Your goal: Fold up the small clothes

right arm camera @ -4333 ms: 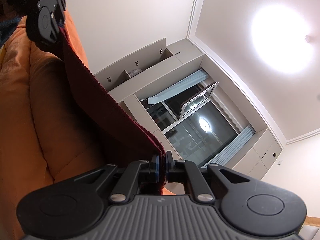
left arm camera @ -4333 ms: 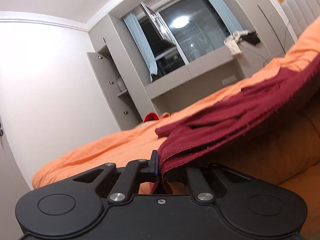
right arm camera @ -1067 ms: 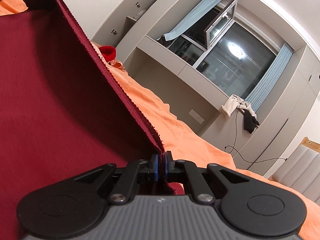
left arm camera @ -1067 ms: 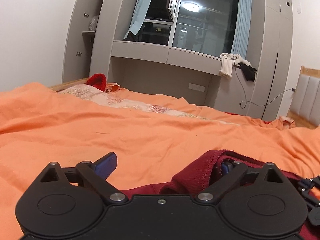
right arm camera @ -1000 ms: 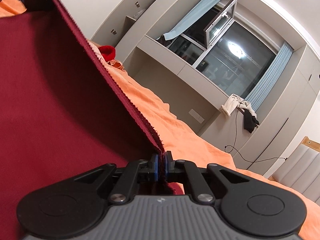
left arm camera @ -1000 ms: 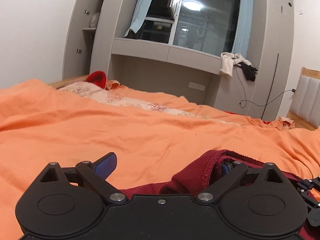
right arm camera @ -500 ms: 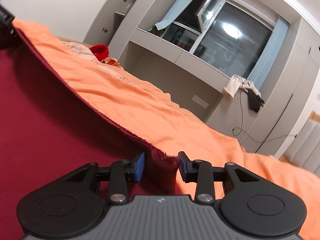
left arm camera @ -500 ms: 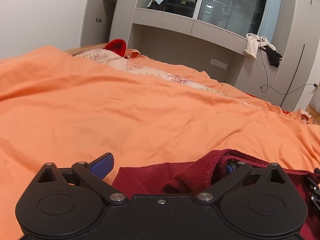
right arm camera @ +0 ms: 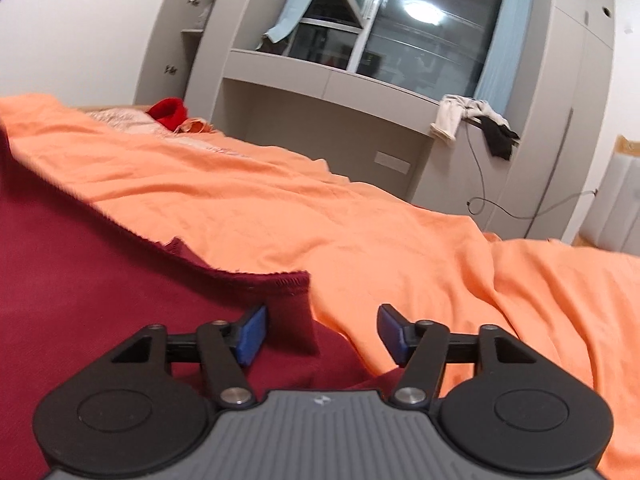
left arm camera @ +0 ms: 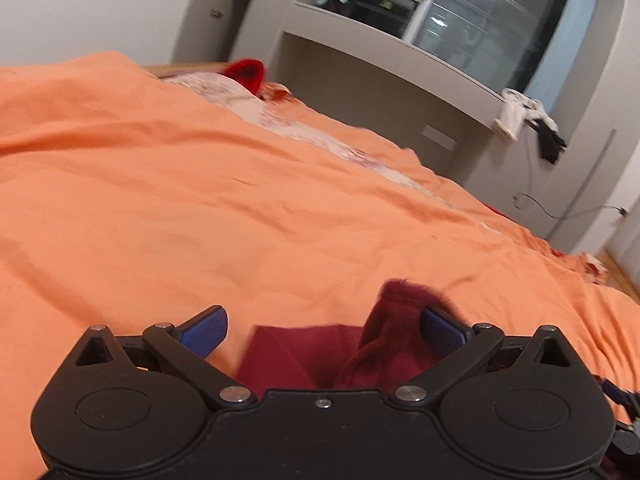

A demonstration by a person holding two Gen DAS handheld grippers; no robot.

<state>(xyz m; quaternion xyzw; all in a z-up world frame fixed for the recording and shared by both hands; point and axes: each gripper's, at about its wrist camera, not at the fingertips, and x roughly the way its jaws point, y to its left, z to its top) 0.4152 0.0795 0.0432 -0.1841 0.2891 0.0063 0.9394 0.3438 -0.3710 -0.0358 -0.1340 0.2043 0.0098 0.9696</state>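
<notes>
The dark red cloth (right arm camera: 100, 280) lies spread on the orange bed cover (right arm camera: 360, 224), filling the lower left of the right wrist view. Its hemmed corner (right arm camera: 290, 284) sits just ahead of my right gripper (right arm camera: 322, 334), partly between the fingers. That gripper's jaws are opening and no pad presses on the cloth. In the left wrist view my left gripper (left arm camera: 324, 330) stands wide open. A bunched corner of the red cloth (left arm camera: 396, 320) leans against its right pad (left arm camera: 444, 330), while the left pad (left arm camera: 204, 330) is well apart from it.
The orange bed cover (left arm camera: 240, 200) stretches ahead with soft folds. At its far end lie a bright red item (left arm camera: 246, 72) and a patterned sheet (left arm camera: 280, 120). A grey window unit (right arm camera: 320, 92) with hanging clothes (right arm camera: 472, 120) and a wall cable (right arm camera: 480, 200) stands behind.
My right gripper opened and let go of the red cloth's edge, which dropped flat onto the bed. Both views rolled and tipped down. The left gripper stayed open.
</notes>
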